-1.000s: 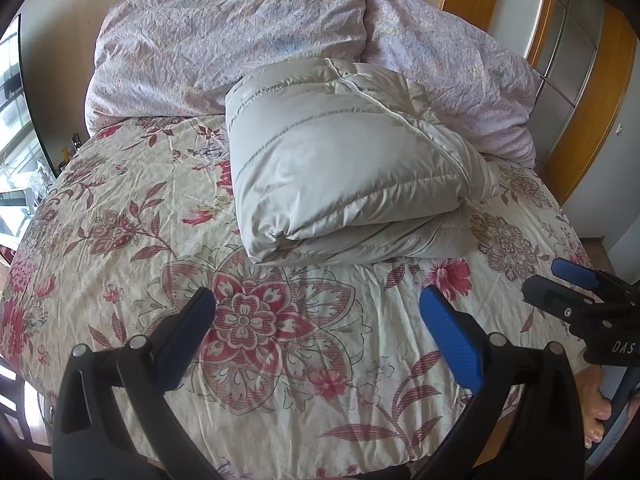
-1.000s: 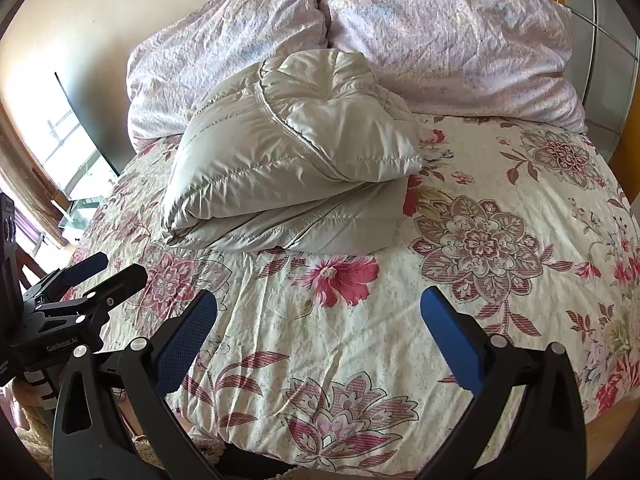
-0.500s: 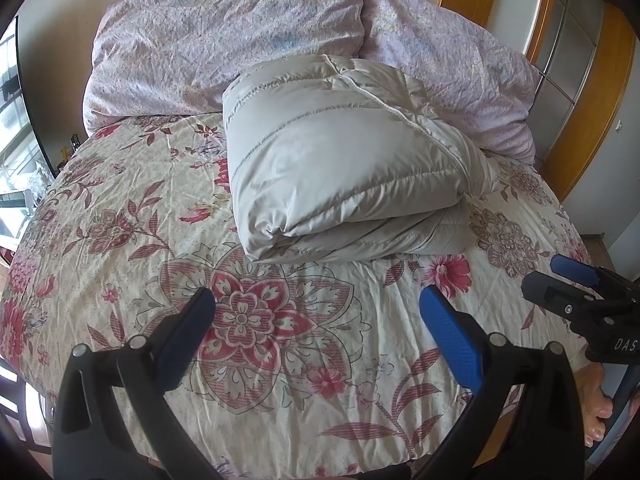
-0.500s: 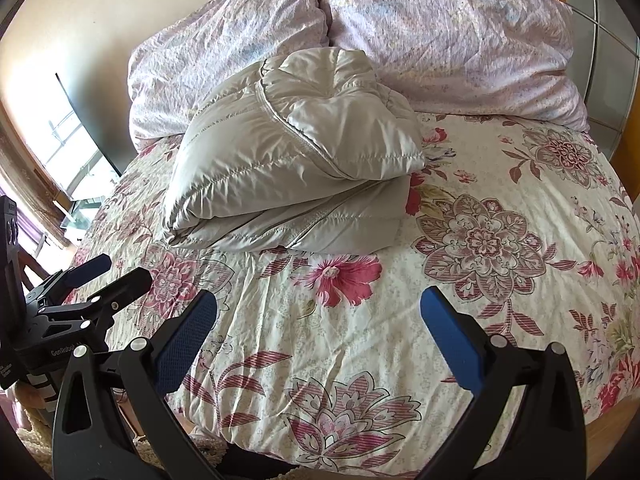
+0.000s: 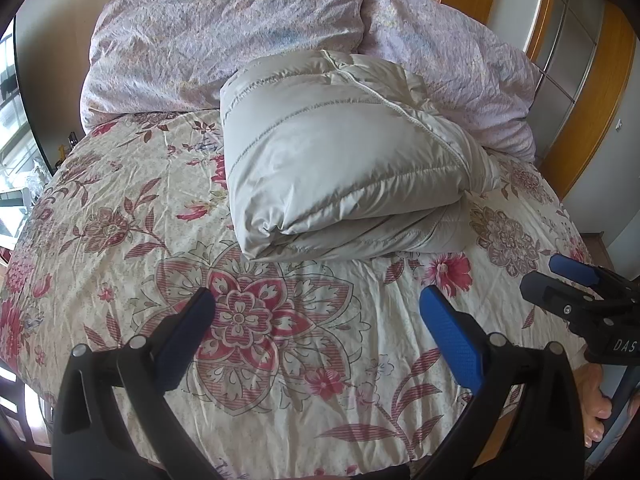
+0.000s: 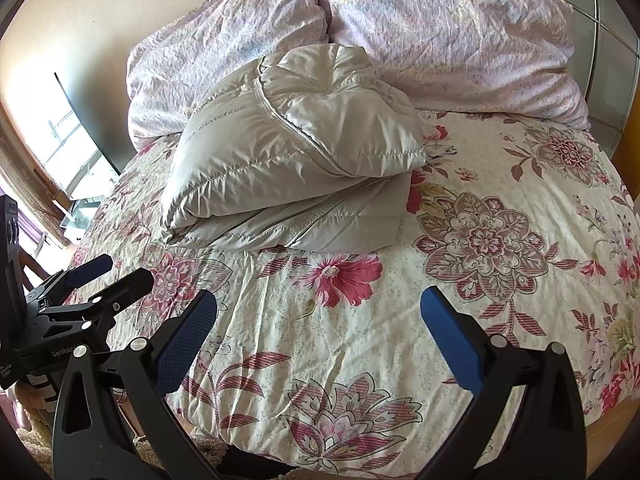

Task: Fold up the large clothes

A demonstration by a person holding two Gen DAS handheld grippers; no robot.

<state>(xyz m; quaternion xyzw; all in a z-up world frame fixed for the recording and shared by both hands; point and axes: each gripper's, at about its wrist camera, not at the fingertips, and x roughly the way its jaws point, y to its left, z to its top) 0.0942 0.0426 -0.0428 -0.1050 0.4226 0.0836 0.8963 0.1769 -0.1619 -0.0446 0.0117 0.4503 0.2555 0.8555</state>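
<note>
Left tool (image 5: pixel 316 312) and right tool (image 6: pixel 318 312) both wide open, seemingly empty.

A floral bedspread (image 5: pixel 120 208) fills the middle; two lilac pillows (image 6: pixel 460 36) at twelve o'clock, a bright window (image 6: pixel 60 152) at nine, wooden frames (image 5: pixel 592 120) at two.

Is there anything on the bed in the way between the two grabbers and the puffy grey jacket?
No, nothing visible is in the way. Between the open left gripper, the open right gripper and the folded puffy jacket there is only bare flowery bedspread. The pillows lie behind the jacket.
</note>
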